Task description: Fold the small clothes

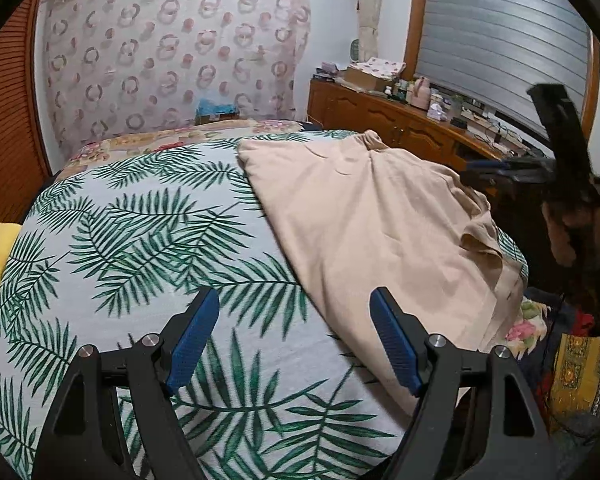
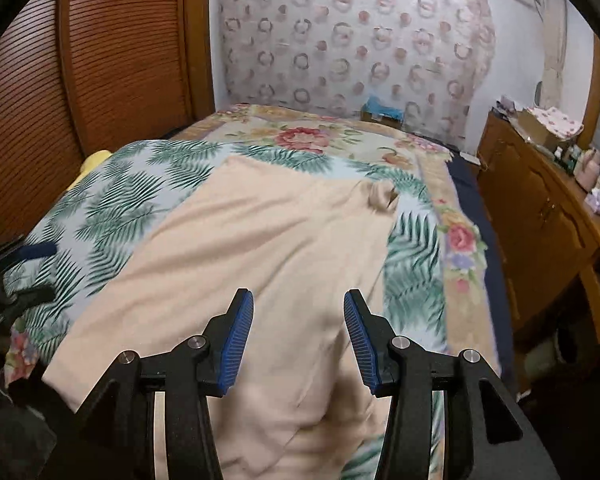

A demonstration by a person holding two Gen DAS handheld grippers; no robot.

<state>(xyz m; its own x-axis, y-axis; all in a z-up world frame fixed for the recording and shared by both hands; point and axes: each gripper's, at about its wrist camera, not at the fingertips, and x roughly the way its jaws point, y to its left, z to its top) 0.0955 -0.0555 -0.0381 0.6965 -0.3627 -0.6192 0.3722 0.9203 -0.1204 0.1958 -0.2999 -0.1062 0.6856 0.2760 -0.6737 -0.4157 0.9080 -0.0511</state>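
Hovering, we are holding two empty tongs, left tongs (image 1: 294, 334) wide, right tongs (image 2: 299, 334) half-open, over one beige garment (image 2: 260, 248) overhanging the bed (image 1: 140, 220) edge.

Soft, even indoor light fills both wrist views, with no glare and only faint shadows. Fisheye distortion bows the bed (image 1: 140, 240) and walls, and black vignetting rings every corner. Motion blur smears the right tool (image 1: 560, 160) in the left view and softens the beige garment (image 2: 260, 240) in the right.
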